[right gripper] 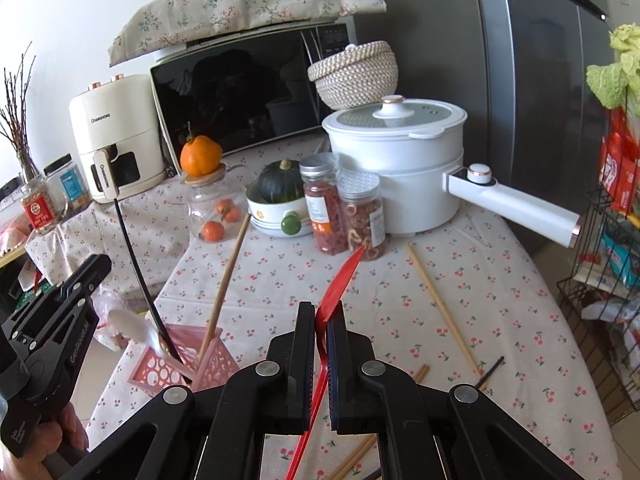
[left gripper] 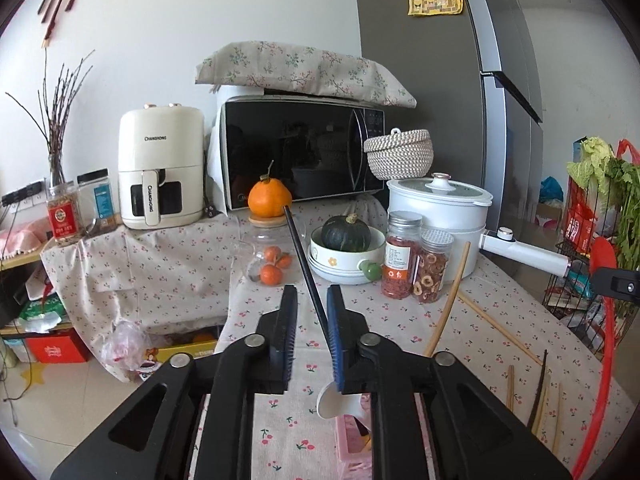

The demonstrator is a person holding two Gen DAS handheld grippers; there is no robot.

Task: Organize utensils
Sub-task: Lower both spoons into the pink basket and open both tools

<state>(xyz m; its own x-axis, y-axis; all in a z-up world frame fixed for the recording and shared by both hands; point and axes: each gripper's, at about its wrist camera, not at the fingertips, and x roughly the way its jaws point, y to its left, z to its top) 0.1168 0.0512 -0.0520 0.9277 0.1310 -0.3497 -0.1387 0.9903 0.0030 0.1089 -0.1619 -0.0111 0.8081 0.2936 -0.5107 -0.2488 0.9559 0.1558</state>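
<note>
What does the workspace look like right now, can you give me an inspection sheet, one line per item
Surface: table under a cherry-print cloth.
Job's things: pink holder at the near left edge with a black chopstick, a wooden chopstick and a white spoon in it; loose chopsticks lie on the cloth.
Clutter: white pot, two spice jars, squash in a bowl, glass jar of oranges.
Grippers: left gripper open, black chopstick between its jaws; right gripper shut on red spatula.
Cables: plug beside the air fryer.
Surroundings: microwave, fridge, wire rack of groceries.
</note>
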